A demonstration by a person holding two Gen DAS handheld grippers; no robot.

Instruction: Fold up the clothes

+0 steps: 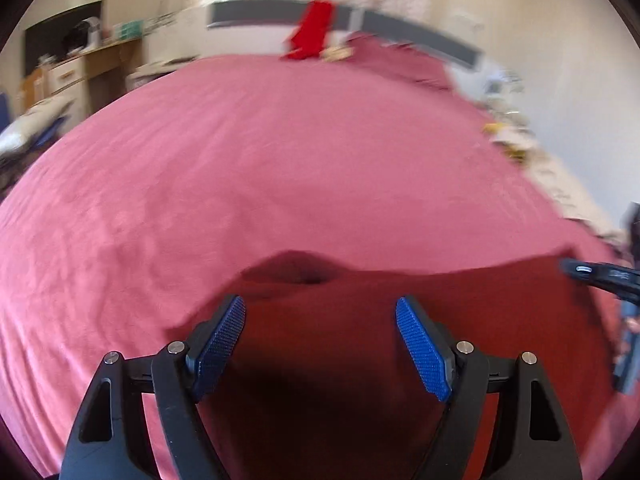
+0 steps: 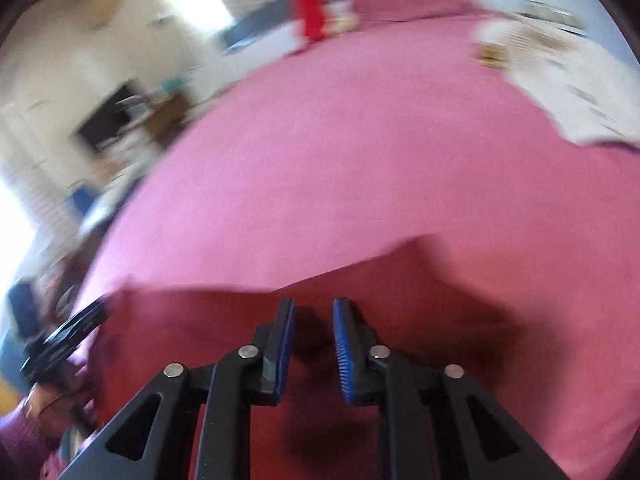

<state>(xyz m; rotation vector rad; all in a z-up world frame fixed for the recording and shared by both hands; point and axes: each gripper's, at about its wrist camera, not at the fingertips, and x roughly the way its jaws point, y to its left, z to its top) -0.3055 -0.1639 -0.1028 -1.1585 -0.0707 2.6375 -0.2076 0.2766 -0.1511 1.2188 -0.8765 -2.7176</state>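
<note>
Clothes here come down to one dark red garment lying on the near part of a bed covered in a pink sheet. The left gripper hangs over it with its jaws spread wide. Both blue pads are clear of the cloth and nothing is between them. The right gripper has its jaws drawn close, clenched on a dark bunch of the red garment pinched up between the pads; blur hides the exact contact.

In the left wrist view the garment's far edge runs across the bed just beyond the left jaws, with a small scooped opening in it. It ends at the right, where the other tool shows at the picture's edge. In the right wrist view that edge rises to a corner above the jaws.

Beyond the garment the pink sheet lies bare and smooth up to a grey headboard, where a bright red item sits. A pale patterned cloth lies along the bed's right side.
</note>
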